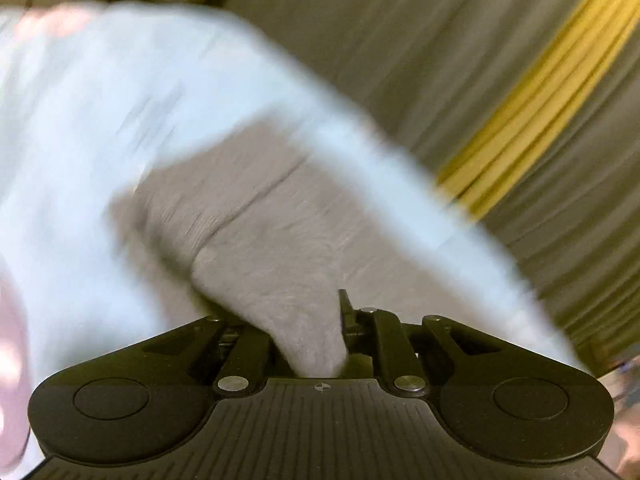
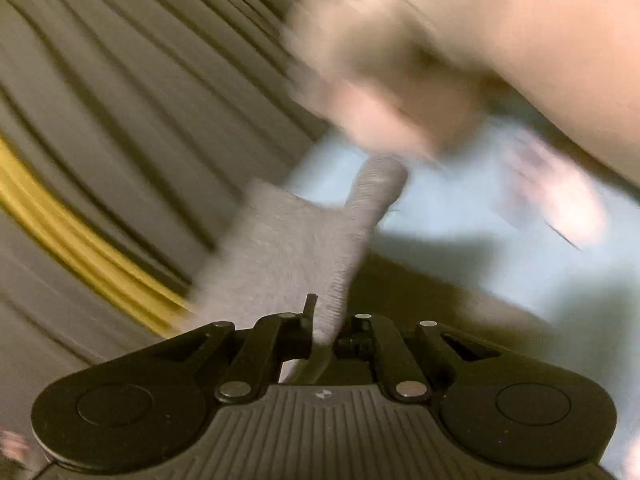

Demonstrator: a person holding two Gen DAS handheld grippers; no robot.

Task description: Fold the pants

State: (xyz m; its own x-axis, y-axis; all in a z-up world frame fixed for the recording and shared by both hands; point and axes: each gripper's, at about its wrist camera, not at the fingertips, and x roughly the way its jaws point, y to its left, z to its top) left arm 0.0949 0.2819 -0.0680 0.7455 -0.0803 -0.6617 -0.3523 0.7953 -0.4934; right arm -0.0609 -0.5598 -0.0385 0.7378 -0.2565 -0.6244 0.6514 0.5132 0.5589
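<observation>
Pants (image 1: 256, 240): grey knit, soft, light, limp; held aloft between both tongs above pale blue surface (image 1: 72, 128), draping toward 11 o'clock in left view. Left tongs (image 1: 320, 344) pinch bunched corner; right tongs (image 2: 324, 332) pinch narrow fold. Fabric likely sags, not slippery; best gripped at hem or waistband corners. Heavy blur.

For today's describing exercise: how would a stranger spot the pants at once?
Start at the pale blue sheet beside the grey, yellow-striped cover. The pants are grey knit cloth lifted above it, pinched in the left hand-held gripper and right hand-held gripper.
</observation>
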